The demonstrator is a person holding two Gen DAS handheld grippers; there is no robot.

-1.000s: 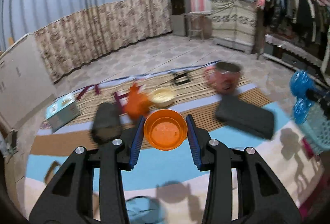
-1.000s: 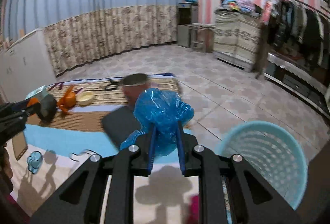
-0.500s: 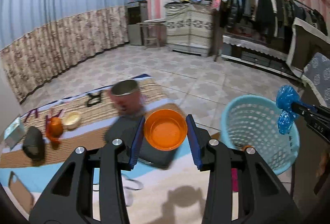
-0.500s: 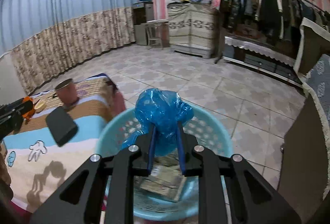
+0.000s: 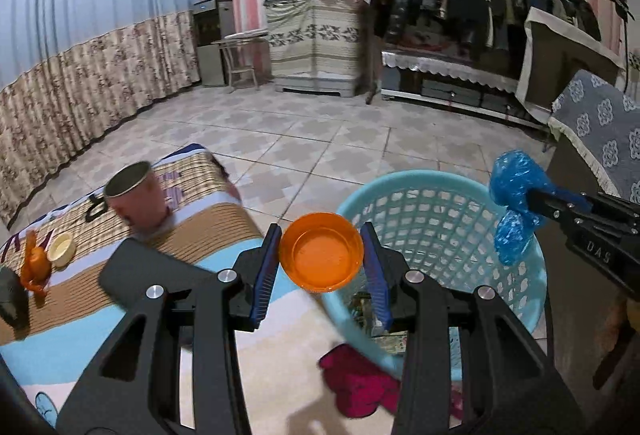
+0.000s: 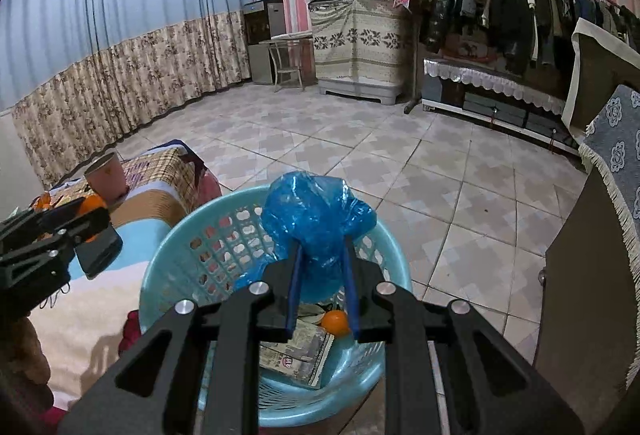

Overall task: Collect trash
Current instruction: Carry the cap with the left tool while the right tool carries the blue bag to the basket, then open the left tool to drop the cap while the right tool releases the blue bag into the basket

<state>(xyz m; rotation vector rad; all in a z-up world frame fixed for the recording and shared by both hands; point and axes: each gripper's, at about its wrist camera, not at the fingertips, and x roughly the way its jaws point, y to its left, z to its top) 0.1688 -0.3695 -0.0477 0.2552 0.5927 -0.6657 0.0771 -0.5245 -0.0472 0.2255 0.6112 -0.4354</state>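
Right tool (image 6: 320,289) is clamped on the crumpled blue plastic bag (image 6: 316,219), hanging right over the open mouth of the light-blue basket (image 6: 188,235). The bag looks soft, light and springy; pinching the bunched middle suits it, though on release it may cling to the pads. Left tool (image 5: 320,267) grips the orange bowl (image 5: 321,257) across its rim at 9 and 3 o'clock, just at the basket's near-left rim. It looks like thin rigid plastic, slick, so hold the squeeze moderate. Paper and an orange ball (image 6: 335,322) already lie inside.
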